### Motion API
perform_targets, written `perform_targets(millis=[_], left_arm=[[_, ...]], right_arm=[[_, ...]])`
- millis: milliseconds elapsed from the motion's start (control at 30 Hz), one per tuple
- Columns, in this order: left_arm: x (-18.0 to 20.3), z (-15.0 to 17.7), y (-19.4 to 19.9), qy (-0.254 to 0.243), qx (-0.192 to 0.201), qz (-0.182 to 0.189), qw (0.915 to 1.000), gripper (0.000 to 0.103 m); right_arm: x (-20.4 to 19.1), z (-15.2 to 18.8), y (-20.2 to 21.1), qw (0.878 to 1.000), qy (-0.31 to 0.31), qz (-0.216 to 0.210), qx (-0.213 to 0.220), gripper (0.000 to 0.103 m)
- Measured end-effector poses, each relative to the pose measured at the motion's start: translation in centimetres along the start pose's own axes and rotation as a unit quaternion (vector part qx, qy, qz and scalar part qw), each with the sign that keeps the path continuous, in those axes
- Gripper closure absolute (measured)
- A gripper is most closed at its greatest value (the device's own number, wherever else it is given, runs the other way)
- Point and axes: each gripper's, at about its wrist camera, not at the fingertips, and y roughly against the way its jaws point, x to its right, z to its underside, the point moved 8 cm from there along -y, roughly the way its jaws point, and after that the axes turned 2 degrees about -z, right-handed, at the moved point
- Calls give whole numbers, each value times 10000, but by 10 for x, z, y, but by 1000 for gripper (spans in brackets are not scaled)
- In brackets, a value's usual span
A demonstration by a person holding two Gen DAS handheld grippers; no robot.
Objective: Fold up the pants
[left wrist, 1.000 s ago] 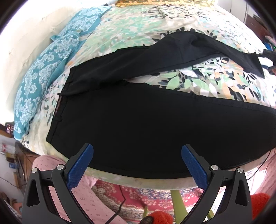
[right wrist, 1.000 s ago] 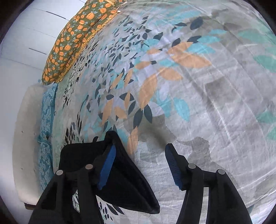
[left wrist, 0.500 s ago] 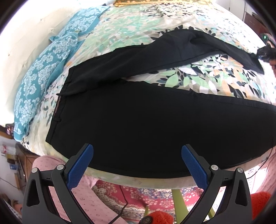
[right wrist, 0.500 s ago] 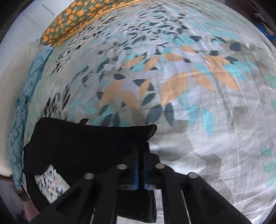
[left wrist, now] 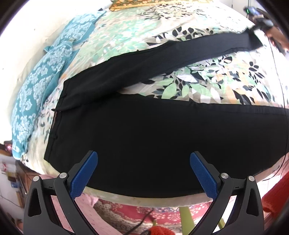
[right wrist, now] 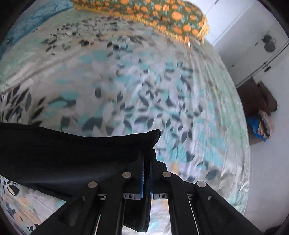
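Black pants (left wrist: pixel 144 137) lie spread on the floral bed sheet, waistband at the left, near leg along the bed's front edge. The far leg (left wrist: pixel 180 54) stretches taut toward the upper right. My right gripper (right wrist: pixel 146 159) is shut on that leg's hem (right wrist: pixel 101 150) and holds it lifted above the sheet; it shows small in the left wrist view (left wrist: pixel 252 29). My left gripper (left wrist: pixel 143 168) is open and empty, hovering over the near leg at the bed's front edge.
A floral sheet (left wrist: pixel 207 86) covers the bed. A teal patterned pillow (left wrist: pixel 39 86) lies at the left, an orange-patterned cushion (right wrist: pixel 162 16) at the far end. A white wall and a wooden cabinet (right wrist: pixel 256 97) stand right of the bed. A red rug (left wrist: pixel 135 217) lies below the bed edge.
My right gripper closed on the far leg's hem and lifted it, pulling the leg straight and taut toward the right. My left gripper has stayed open in place.
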Motion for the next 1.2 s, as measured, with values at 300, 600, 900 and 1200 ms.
perform_targets(millis=[300,600,900,1200], left_arm=[[5,4,-21,171,-325,195,9991,1],[1,2,-9,321,-122,278,9990,1],[1,1,8,280,-56,266,9992,1],[-9,4,3,556,-115,419,9975,1]], right_arm=[[48,67,10,9735,-1703,-1521,150,34],[55,186,11,8332,-4467,-3258,-3,34],[8,132,11,8631,-3780,-3345,178,84],[70,158,53,8550,-3919,-3392,-187,88]])
